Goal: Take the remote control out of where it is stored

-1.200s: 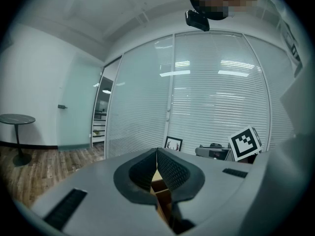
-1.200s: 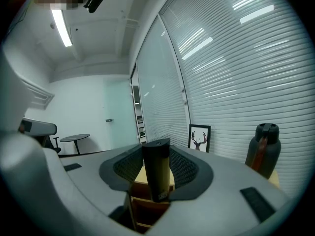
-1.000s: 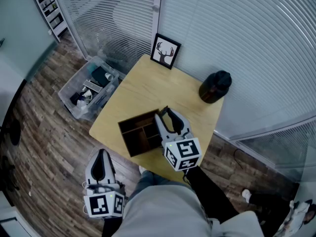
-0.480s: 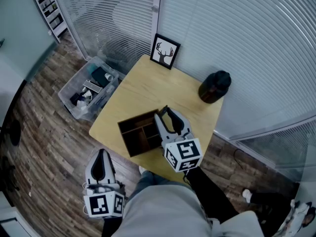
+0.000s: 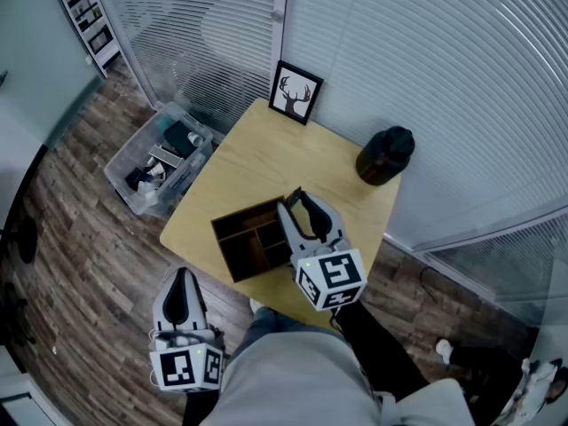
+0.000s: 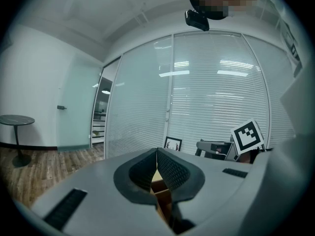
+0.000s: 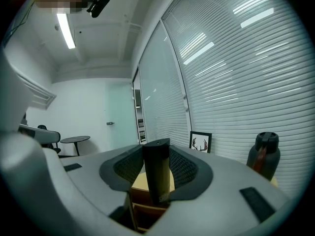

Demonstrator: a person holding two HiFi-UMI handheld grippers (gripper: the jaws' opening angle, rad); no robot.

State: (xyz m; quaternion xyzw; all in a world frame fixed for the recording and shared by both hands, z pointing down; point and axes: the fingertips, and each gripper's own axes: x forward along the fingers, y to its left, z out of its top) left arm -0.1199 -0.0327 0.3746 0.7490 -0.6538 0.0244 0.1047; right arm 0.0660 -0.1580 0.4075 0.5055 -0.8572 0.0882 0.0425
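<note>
The right gripper (image 5: 300, 207) has its tongs pinching the remote control (image 7: 156, 171). The remote is dark and stands straight up between the two pads. It is over the wooden box (image 5: 232, 222), at the box's 3 o'clock side. The box has little rooms inside and sits on the yellow table (image 5: 266, 140), near the table's 6 o'clock edge.

The left gripper (image 5: 182, 284) hangs low, off the table, at 7 o'clock from the box. Its tongs are pressed together with nothing in them.

The grab looks done. The bottom end of the remote seems to be just above the box's walls, so it looks almost out. What is probably left is to lift it fully clear of the box. The table has bare room at 12 o'clock from the box.
</note>
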